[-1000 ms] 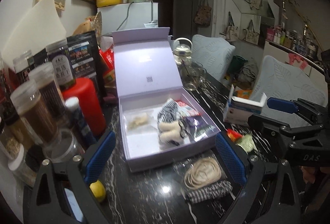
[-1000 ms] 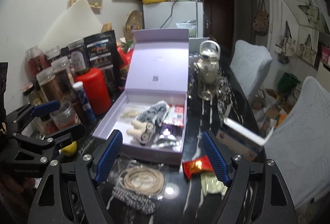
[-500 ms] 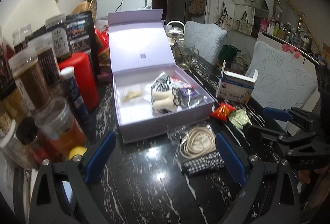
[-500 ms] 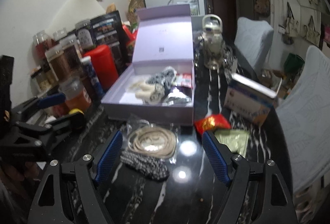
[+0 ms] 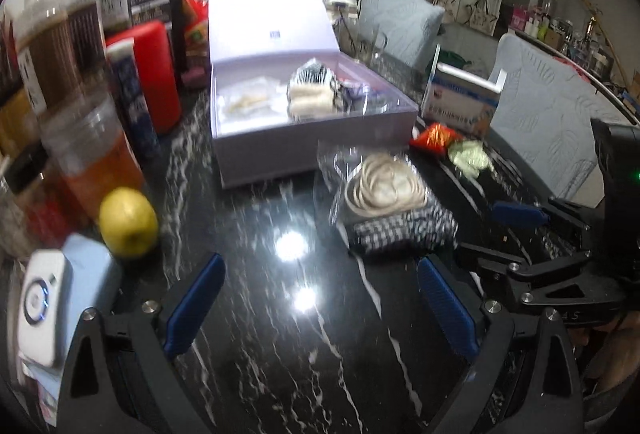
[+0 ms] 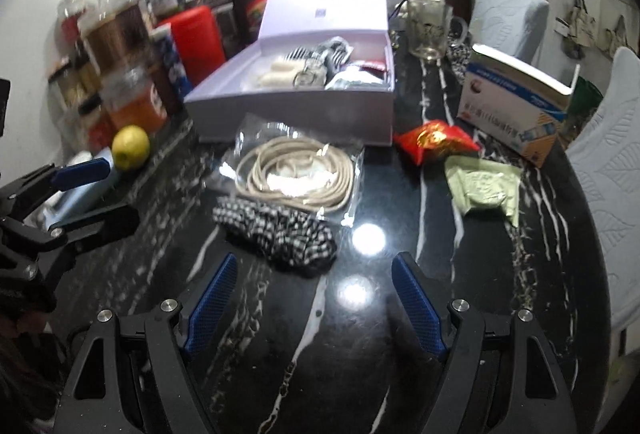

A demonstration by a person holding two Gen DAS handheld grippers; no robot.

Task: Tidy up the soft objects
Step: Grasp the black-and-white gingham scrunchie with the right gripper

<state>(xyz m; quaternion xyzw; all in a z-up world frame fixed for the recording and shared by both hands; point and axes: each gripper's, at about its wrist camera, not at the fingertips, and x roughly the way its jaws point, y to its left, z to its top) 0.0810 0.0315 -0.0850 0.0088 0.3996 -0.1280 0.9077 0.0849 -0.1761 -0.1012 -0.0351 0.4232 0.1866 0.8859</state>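
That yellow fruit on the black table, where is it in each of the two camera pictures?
Left wrist view: the fruit sits at lower left, in front of the jars.
Right wrist view: the fruit sits at middle left, again by the jars.
Shared landmark: the open lilac box; in both views the fruit lies left of it and nearer the camera.

One open lilac box (image 6: pixel 296 114), one bagged coil of cord (image 6: pixel 296 174), one checked cloth (image 6: pixel 280 230), one red packet (image 6: pixel 434 140), one green packet (image 6: pixel 484 190), one lemon (image 6: pixel 131 147), one red canister (image 6: pixel 198 38), one carton (image 6: pixel 516 102), two grippers with nothing between their fingers, left gripper (image 5: pixel 320 308), right gripper (image 6: pixel 314 308)
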